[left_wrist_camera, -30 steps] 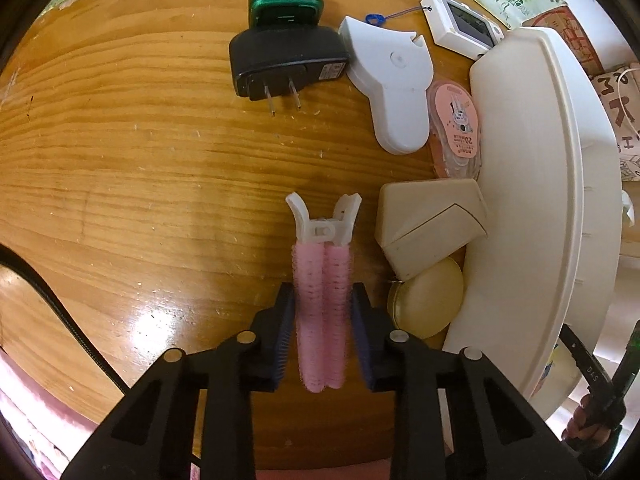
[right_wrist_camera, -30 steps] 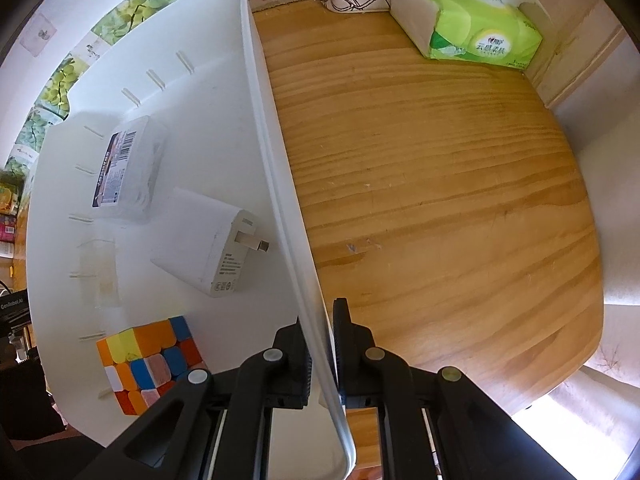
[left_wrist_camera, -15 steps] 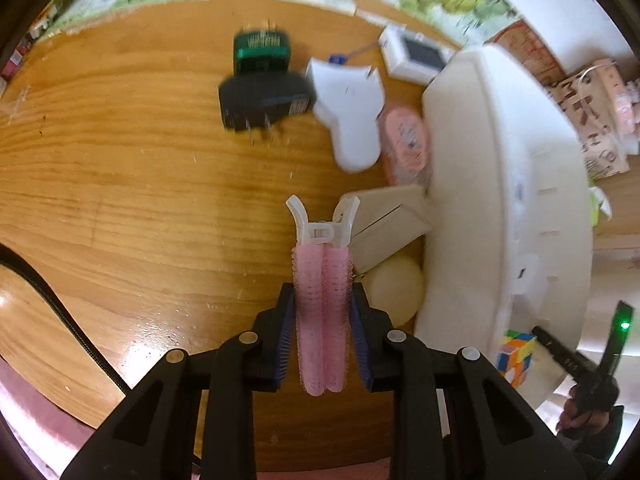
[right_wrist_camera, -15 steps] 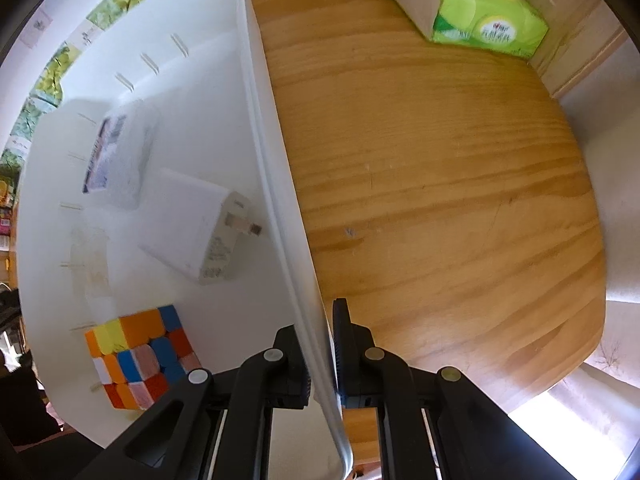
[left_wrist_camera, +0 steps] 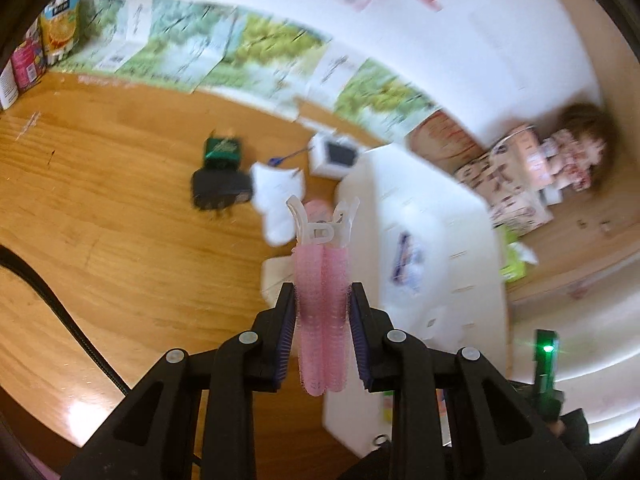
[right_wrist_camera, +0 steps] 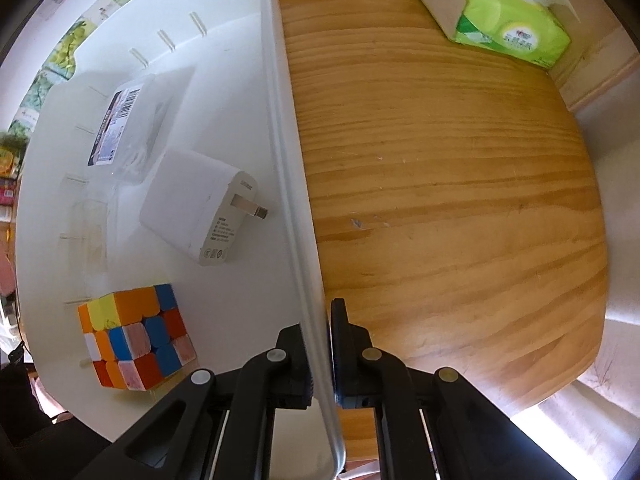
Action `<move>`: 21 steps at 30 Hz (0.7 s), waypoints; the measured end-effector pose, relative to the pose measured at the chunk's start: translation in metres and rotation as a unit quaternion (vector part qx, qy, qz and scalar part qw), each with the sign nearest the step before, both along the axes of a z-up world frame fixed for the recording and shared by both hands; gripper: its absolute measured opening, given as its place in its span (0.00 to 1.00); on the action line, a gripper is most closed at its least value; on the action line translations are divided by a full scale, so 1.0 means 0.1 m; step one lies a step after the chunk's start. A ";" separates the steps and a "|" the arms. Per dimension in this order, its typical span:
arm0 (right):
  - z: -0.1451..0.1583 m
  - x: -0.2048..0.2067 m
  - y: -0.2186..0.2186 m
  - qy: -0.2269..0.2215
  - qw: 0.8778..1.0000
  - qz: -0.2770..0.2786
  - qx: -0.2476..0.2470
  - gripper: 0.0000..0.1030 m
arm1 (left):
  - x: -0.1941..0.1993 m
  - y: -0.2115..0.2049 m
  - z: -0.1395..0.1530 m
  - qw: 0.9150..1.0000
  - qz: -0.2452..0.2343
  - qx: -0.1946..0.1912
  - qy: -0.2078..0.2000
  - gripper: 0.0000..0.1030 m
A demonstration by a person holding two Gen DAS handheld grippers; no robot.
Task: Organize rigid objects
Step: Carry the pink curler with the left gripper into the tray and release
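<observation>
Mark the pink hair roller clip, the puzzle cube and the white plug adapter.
pink hair roller clip point(left_wrist_camera: 322, 304): left wrist view, middle of rollers.
puzzle cube point(right_wrist_camera: 136, 336): right wrist view, top face.
white plug adapter point(right_wrist_camera: 192, 206): right wrist view, broad face.

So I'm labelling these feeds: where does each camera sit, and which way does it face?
Left wrist: behind the left claw, slanting down over the table at the white bin; claw grips a pink hair-roller clip.
Right wrist: above the right claw, looking down; claw clamps the bin's rim.
Shared: bin, table.
</observation>
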State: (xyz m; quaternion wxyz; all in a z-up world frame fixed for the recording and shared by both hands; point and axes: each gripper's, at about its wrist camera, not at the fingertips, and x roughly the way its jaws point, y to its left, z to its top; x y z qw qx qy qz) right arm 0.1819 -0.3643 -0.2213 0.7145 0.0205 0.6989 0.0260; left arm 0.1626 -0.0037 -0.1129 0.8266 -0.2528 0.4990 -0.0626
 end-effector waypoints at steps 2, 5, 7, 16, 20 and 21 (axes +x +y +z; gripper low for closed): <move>0.01 0.00 0.02 -0.006 1.000 0.011 0.001 0.06 | -0.01 -0.06 0.06 1.000 -0.003 -0.012 -0.023 0.27; 0.03 -0.02 0.04 -0.009 1.000 0.025 0.000 0.06 | -0.02 -0.15 0.14 0.999 -0.011 -0.019 -0.047 0.27; 0.04 -0.03 0.06 -0.013 0.999 0.034 0.001 0.06 | -0.03 -0.24 0.19 0.998 -0.019 -0.019 -0.058 0.27; 0.14 0.02 0.25 -0.018 0.997 0.080 -0.013 0.05 | -0.03 -0.63 0.21 0.997 -0.058 -0.012 -0.057 0.27; 0.15 0.03 0.37 -0.017 0.994 0.108 -0.032 0.05 | -0.02 -0.81 0.25 0.995 -0.074 0.002 -0.060 0.27; 0.15 0.03 0.39 -0.017 0.993 0.114 -0.033 0.05 | -0.02 -0.84 0.25 0.995 -0.077 0.005 -0.060 0.27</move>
